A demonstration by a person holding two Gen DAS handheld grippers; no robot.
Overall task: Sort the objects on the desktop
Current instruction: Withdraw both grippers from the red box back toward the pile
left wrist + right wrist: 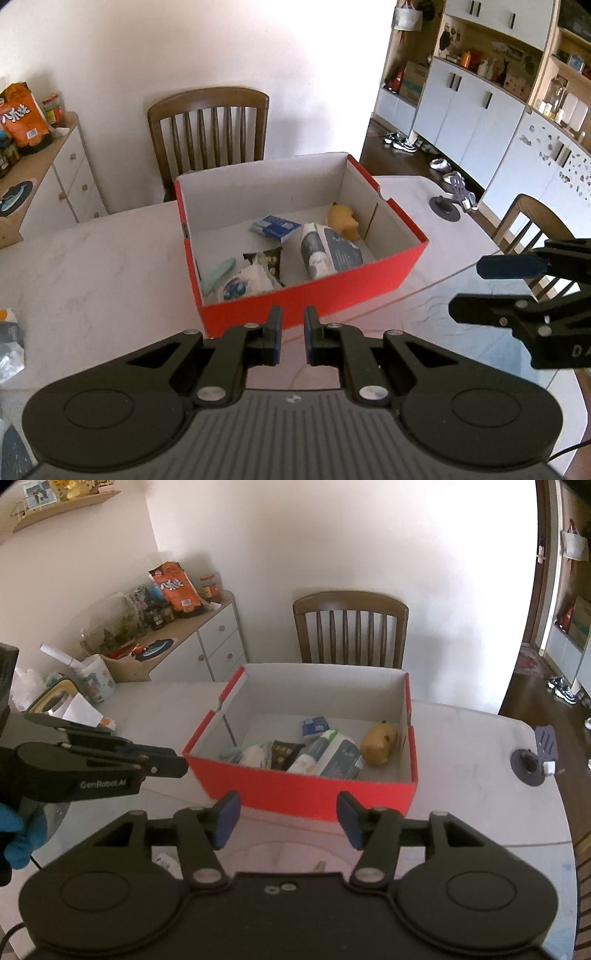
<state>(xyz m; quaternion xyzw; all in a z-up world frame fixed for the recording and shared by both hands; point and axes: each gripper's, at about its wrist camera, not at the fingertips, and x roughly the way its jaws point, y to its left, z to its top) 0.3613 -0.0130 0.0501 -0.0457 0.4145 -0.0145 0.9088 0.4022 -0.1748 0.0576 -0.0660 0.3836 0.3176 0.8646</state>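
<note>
We judged the sorting to be between placements, with both grippers drawn back from the red box (303, 792) at the centre of the frame. The left gripper (292, 334) held its jaws nearly pressed together, with nothing between them. The right gripper (288, 819) held its jaws spread and likewise empty.

The box was stiff cardboard, red outside and plain white inside, open-topped, resting on the pale marbled desk (110, 266). Inside lay a grey and white tube (332, 755), a rounded yellow toy (378, 744), a blue and white packet (275, 227), a dark crinkled sachet (271, 260) and a soft white pouch (243, 282).

A crumpled wrapper (11, 343) lay at the left edge of the left wrist view. We judged that the next move called for reaching such a loose item and closing on it.
</note>
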